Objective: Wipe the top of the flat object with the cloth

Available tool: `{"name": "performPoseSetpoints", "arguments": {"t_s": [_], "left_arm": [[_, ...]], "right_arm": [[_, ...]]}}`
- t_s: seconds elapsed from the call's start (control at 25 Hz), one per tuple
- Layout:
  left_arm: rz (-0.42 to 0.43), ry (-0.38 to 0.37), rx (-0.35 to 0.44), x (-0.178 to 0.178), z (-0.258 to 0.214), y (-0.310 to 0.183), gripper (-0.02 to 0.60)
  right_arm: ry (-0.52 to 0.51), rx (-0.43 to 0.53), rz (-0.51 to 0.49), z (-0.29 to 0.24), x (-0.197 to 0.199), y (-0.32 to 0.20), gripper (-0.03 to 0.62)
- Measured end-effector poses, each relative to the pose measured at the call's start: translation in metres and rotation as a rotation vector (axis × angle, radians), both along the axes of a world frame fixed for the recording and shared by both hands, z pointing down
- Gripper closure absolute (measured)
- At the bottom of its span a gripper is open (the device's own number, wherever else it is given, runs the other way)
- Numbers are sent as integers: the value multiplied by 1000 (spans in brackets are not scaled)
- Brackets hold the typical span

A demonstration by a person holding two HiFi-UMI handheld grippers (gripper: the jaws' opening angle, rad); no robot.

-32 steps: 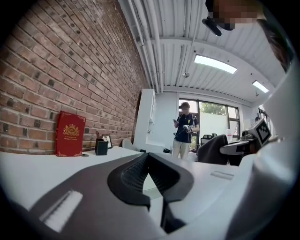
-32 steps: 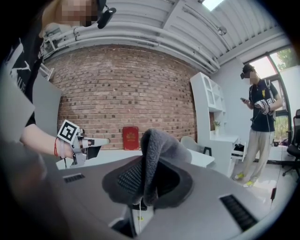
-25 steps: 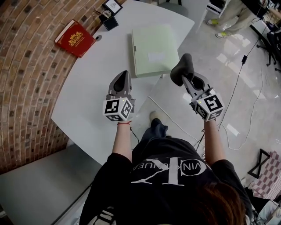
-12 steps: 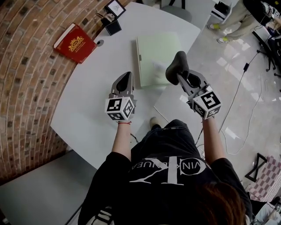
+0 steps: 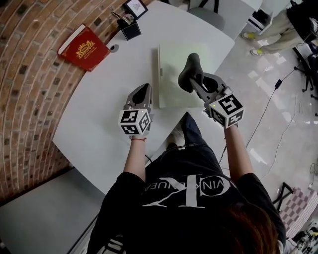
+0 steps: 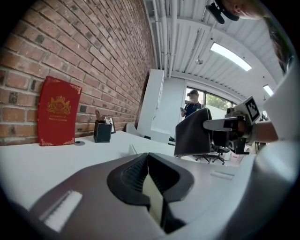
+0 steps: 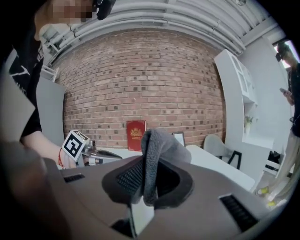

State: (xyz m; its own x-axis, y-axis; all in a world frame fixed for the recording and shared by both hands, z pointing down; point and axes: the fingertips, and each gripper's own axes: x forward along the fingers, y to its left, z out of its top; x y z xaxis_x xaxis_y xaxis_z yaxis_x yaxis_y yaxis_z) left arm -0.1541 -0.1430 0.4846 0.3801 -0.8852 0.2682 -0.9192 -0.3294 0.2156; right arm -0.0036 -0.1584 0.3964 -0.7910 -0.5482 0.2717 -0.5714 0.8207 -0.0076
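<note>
A pale green flat object (image 5: 171, 59) lies on the white table (image 5: 99, 109), near its right edge. My right gripper (image 5: 195, 82) is shut on a dark grey cloth (image 5: 190, 71), which hangs above the near part of the flat object. In the right gripper view the cloth (image 7: 153, 157) sticks up from between the jaws. Over the table, just left of the flat object's near corner, my left gripper (image 5: 142, 90) is shut with nothing in it. The left gripper view shows its jaws closed together (image 6: 147, 158) and the cloth (image 6: 196, 133) to the right.
A red book (image 5: 84, 46) lies at the far left by the brick wall, with a black pen holder (image 5: 130, 29) and a small picture frame (image 5: 136, 7) beyond it. A person's legs (image 5: 278, 25) and a cable (image 5: 271, 89) are on the floor to the right.
My right gripper has carried the cloth left and forward, from beside the table's edge to above the flat object. The left gripper has barely moved.
</note>
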Motion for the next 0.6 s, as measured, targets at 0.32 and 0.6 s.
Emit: {"name": "performPoseSetpoints", "arguments": {"t_s": [0.32,0.6], "left_arm": [[3,11,-108,5,29,-29,565],[29,64,-229,16,55,-43,471]], "right_arm": [[31,-41,-182,7,-50,-55,543],[39,-77,-268,11,-88,-99,543]]}}
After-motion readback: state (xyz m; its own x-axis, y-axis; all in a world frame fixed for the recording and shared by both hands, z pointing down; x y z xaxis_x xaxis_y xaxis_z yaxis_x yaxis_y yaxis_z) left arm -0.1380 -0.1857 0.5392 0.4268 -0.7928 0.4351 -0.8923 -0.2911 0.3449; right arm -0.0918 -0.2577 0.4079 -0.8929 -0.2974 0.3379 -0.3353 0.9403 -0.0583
